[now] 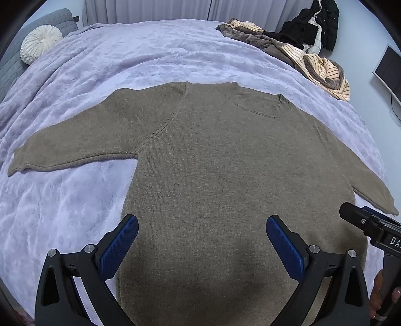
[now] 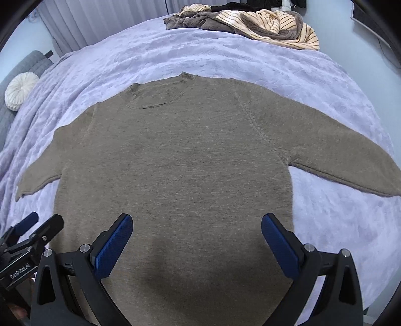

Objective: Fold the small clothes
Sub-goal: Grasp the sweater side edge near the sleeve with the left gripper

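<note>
1. Left gripper (image 1: 201,224): jaws spread wide, nothing between the blue pads (image 1: 120,247). It hangs above the lower body of the sweater (image 1: 225,175); contact with the knit can't be judged.
2. Sweater: brown knit, spread flat on the blanket (image 1: 75,213), collar at the far side, both sleeves out to the sides.
3. Left sleeve (image 1: 75,148) lies flat, cuff near the blanket's left side. Bare blanket in the notch under it, beside the body's left edge.
4. Right sleeve (image 2: 351,160) angles out the same way; its cuff reaches the frame edge in the right wrist view. Open blanket below it and along the body's right edge.
5. Right gripper (image 2: 196,223): also wide open, empty, over the lower body just right of the left one. Each tool shows at the edge of the other's view; part of a hand (image 1: 381,296) shows at its handle.
6. Beyond the collar: a wide strip of bare blanket, then a pile of clothes (image 2: 250,25), brown and cream-striped, at the far right corner of the bed.
7. Surface: lilac plush blanket, wrinkled, covering the bed.
8. Room: round white cushion (image 1: 41,42) on a grey quilted headboard (image 1: 10,65) far left, pale curtains (image 1: 163,10) behind, dark garments (image 1: 315,25) hanging far right, a monitor (image 1: 388,72) on the right wall.
</note>
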The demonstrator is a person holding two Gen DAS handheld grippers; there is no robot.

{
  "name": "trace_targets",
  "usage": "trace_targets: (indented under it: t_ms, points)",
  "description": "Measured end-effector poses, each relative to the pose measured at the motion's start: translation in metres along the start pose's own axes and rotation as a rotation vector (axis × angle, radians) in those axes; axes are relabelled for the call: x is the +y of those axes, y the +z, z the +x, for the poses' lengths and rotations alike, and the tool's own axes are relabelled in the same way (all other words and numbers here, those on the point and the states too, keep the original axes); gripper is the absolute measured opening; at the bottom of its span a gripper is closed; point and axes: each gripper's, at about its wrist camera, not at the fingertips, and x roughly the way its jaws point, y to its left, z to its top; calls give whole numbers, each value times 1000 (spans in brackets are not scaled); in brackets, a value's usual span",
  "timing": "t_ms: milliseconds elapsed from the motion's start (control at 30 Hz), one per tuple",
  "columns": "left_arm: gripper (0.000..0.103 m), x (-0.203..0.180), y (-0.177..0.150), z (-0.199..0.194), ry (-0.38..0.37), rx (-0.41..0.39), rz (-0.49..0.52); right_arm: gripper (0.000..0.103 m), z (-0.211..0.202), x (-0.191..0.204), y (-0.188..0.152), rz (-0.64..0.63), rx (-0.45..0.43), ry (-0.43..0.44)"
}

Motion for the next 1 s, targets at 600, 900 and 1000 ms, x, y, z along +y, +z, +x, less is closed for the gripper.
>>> trace_targets:
  t_ms: [600, 900, 1000]
  points:
    - [102, 165, 6, 17, 0, -74, -282, 102, 20, 69, -22, -115, 63, 302]
    - [102, 337, 7, 32, -50, -244, -730, 102, 39, 115, -34, -213, 131, 279]
    - [70, 352, 17, 38, -34, -280, -761, 102, 44, 119, -36, -217, 154, 270]
